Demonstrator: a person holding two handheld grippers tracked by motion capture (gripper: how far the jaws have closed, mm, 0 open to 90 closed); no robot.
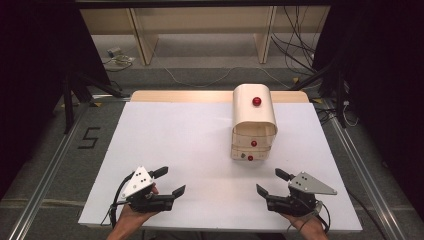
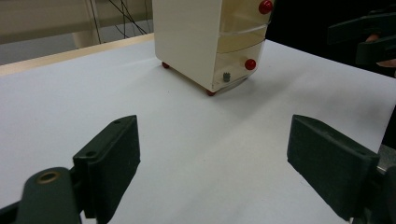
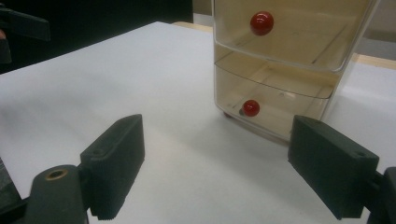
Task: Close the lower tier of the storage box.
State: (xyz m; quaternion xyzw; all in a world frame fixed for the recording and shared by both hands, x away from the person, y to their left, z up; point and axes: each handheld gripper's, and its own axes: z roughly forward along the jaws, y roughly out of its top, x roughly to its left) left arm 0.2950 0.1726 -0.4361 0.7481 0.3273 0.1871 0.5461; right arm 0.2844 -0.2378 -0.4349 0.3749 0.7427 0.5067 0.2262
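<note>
Fingers (image 2: pixel 112 163) of the left gripper (image 1: pixel 167 181): spread wide, holding nothing, above the near-left of the table (image 1: pixel 175 135). Right gripper (image 1: pixel 270 182): jaws likewise apart and empty, at the near-right. Drawer unit (image 1: pixel 254 120): cream, rounded top, standing upright toward the far right of the white table, well apart from both grippers. Drawers: clear fronts, each with a red knob (image 3: pixel 251 108); all pushed in. Small grey item (image 2: pixel 227 77): inside the lowest drawer.

Bright white table (image 1: pixel 190 145), dark surroundings, soft shadows, slightly blurred close-up fingers (image 2: pixel 112 163).
</note>
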